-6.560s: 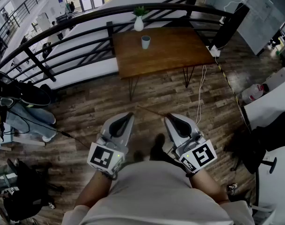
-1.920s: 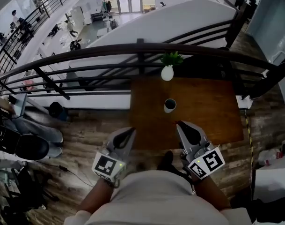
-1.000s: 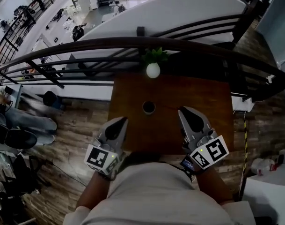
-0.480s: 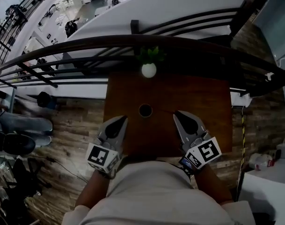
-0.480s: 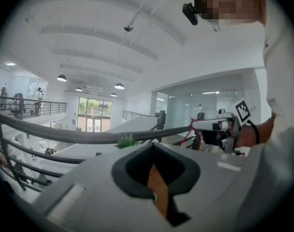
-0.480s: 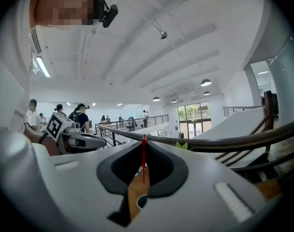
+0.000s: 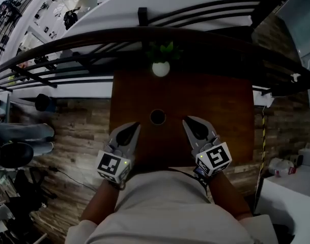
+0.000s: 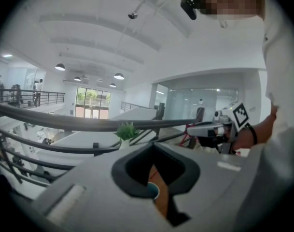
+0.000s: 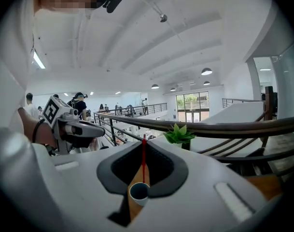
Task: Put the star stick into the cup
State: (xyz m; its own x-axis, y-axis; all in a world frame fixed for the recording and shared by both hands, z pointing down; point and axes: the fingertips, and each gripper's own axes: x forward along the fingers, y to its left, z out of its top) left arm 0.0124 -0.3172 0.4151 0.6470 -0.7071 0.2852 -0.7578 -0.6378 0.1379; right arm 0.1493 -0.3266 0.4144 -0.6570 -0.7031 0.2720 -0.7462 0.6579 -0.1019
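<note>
A dark cup (image 7: 157,117) stands upright on the brown wooden table (image 7: 216,100), near its middle. My right gripper (image 7: 186,120) hovers just right of the cup, shut on a thin red star stick (image 9: 143,161) that pokes out past its tips; the star end is not visible. In the right gripper view the cup (image 9: 139,192) sits right below the stick, seen between the jaws of the right gripper (image 9: 143,140). My left gripper (image 7: 134,124) hangs just left of the cup, shut and holding nothing. In the left gripper view, the left gripper (image 8: 154,144) frames the cup (image 8: 154,191).
A green plant in a white vase (image 7: 161,67) stands at the table's far edge, against a dark curved railing (image 7: 83,39) with a drop to a lower floor behind it. Wooden floor (image 7: 83,131) lies left and right of the table. A seated person's legs (image 7: 20,133) show far left.
The person has walked up to the table, so the table and cup have drawn much nearer. Both grippers now hang over the table's near half, one on each side of the cup.
</note>
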